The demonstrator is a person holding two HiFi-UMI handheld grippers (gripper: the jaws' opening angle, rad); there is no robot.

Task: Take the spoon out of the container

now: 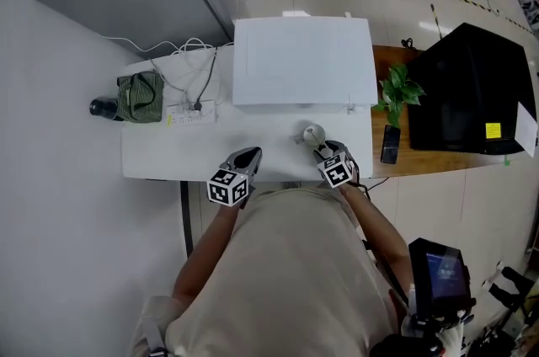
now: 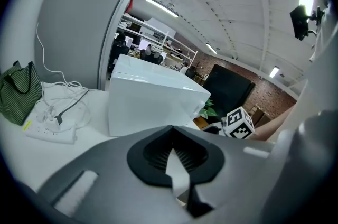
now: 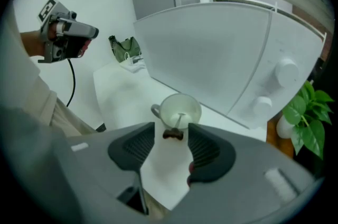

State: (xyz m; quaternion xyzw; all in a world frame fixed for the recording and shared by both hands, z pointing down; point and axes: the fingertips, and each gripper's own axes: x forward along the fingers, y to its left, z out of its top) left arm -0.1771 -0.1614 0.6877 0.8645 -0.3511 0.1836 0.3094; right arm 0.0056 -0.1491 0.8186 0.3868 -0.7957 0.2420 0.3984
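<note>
A: Where is the spoon sitting?
B: The thin, pale-stemmed spoon with a dark bow-shaped handle end (image 3: 178, 121) is leaning inside the small white handled mug (image 3: 179, 111), bowl end down, with the bow end sticking out over the near rim. The mug's inside is reading plain white. The mug is standing upright on the white table (image 1: 168, 149), just in front of the large white box (image 1: 303, 61).
A: Right tool?
B: The right tool (image 3: 171, 132) is hovering with its jaws spread. The pads are flanking the bow end without pressing on it.
A: Left?
B: The left tool (image 2: 171, 130) is hanging pressed together at the tips, holding nothing, well apart from the mug.
A: Other containers?
B: A green striped cloth bag (image 1: 139, 97) is sitting at the table's left end. Its contents are not showing.
</note>
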